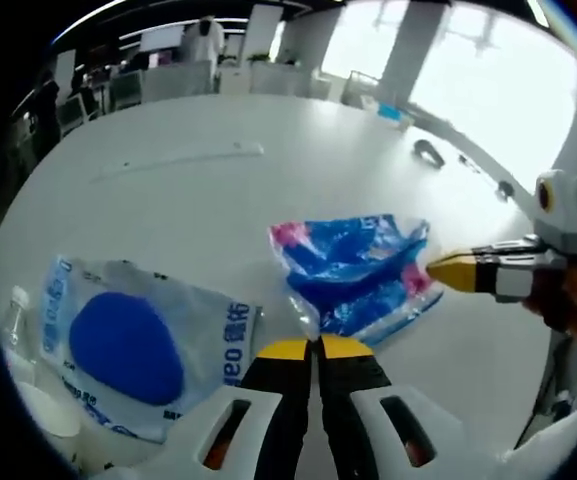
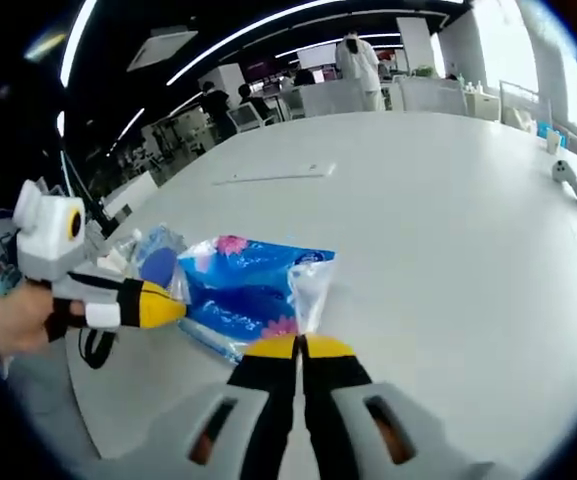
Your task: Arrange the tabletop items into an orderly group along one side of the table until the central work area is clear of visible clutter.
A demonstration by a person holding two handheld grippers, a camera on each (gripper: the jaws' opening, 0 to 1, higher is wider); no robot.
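In the left gripper view, at the lower left of the frame, a clear packet with a blue oval pad (image 1: 128, 350) lies flat on the white table (image 1: 268, 190), its long side slanting from upper left down toward lower right. Just left of it, at the frame's edge, a small clear bottle (image 1: 15, 312) stands. At bottom centre my left gripper (image 1: 317, 348) has its yellow-tipped jaws pressed together on a clear corner of the blue and pink plastic bag (image 1: 353, 270), which spreads above and to the right of the tips. The bag's long axis runs from upper left to lower right of the frame. My right gripper (image 1: 452, 271) comes in from the right edge, its yellow tip touching the bag's right side.

In the right gripper view, my left gripper (image 2: 163, 303) enters from the left edge, held in my hand (image 2: 13, 318), its yellow tip at the bag's left end. The bag (image 2: 243, 290) lies across the centre-left, its long axis roughly left to right in the frame. At bottom centre my right gripper (image 2: 299, 347) is closed on the bag's clear right-hand corner. Toward the upper right a small dark object (image 2: 568, 178) rests on the table (image 2: 448, 230), too small to identify.
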